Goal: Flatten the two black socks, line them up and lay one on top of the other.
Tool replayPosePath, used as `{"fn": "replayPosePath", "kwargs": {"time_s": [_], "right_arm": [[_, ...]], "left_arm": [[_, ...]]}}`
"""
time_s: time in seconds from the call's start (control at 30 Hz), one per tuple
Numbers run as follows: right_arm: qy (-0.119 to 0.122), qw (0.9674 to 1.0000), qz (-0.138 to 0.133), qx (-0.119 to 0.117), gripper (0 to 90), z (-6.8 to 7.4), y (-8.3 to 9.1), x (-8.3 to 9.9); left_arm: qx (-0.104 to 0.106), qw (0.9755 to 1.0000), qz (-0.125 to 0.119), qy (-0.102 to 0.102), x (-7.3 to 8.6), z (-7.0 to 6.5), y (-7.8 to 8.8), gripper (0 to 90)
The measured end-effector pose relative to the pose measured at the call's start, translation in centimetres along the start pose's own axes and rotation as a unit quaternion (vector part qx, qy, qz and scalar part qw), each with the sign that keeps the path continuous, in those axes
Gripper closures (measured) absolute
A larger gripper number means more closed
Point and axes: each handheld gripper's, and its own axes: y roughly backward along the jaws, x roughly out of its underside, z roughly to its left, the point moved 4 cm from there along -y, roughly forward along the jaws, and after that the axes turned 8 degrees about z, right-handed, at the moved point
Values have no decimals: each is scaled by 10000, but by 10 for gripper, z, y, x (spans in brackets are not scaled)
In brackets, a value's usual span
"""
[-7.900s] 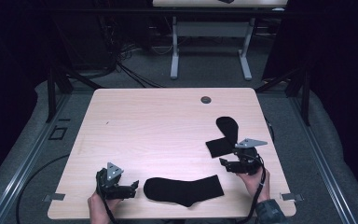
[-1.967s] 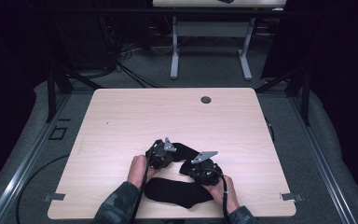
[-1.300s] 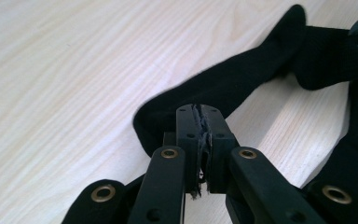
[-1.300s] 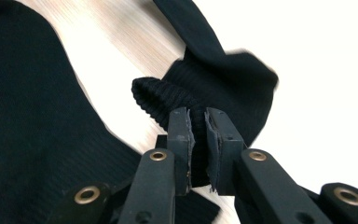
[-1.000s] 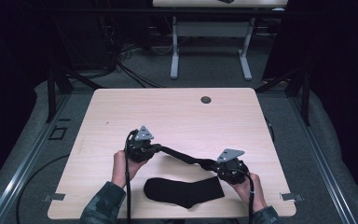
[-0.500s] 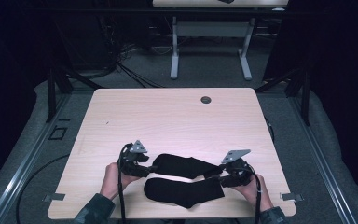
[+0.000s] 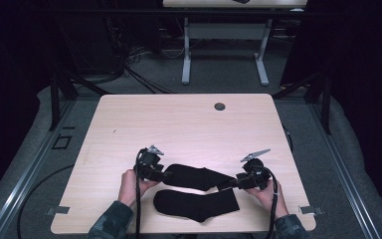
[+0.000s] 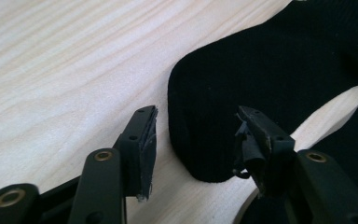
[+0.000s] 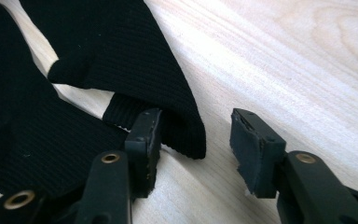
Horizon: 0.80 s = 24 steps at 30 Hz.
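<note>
Laying two black socks side by side looks to be the job, and it seems nearly done. The far sock (image 7: 196, 176) now lies flat on the table (image 7: 189, 124), stretched from left to right, and the near sock (image 7: 197, 204) lies flat just in front of it, close to the person's edge. What may be left is to line the two up or put one on top of the other. The left gripper (image 7: 165, 175) sits at the left end of the far sock. Its jaws have just been closing a little, but in the left gripper view they stand partly apart, with the rounded end of the sock (image 8: 242, 107) between them and not squeezed. The right gripper (image 7: 227, 184) sits at the right end of the same sock. Its jaws have also just been closing a bit, yet the right gripper view shows them partly apart, with the sock's corner (image 9: 168, 112) lying loose by one jaw and bare table in the gap. So neither gripper holds anything.
</note>
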Motion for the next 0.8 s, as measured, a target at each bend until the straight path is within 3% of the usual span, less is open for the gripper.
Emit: {"fn": "replayPosePath", "kwargs": {"time_s": [0.2,0.3,0.43,0.53,0.8], "right_arm": [[110,9999,95,65,737,-1,-2,-2],[122,9996,161,171,813,0,-3,-4],[101,9996,61,262,833,2,-4,-5],[234,9987,127,426,836,2,-1,-6],[450,9950,-101,885,837,3,13,-16]], "left_arm": [[-44,9999,110,-6,0,1,-4,590],[-105,9997,185,-80,0,0,-7,698],[-163,9996,200,-113,2,-1,-9,812],[-159,9997,172,-121,2,-2,-7,862],[-65,9998,-164,-55,-2,-5,8,873]]}}
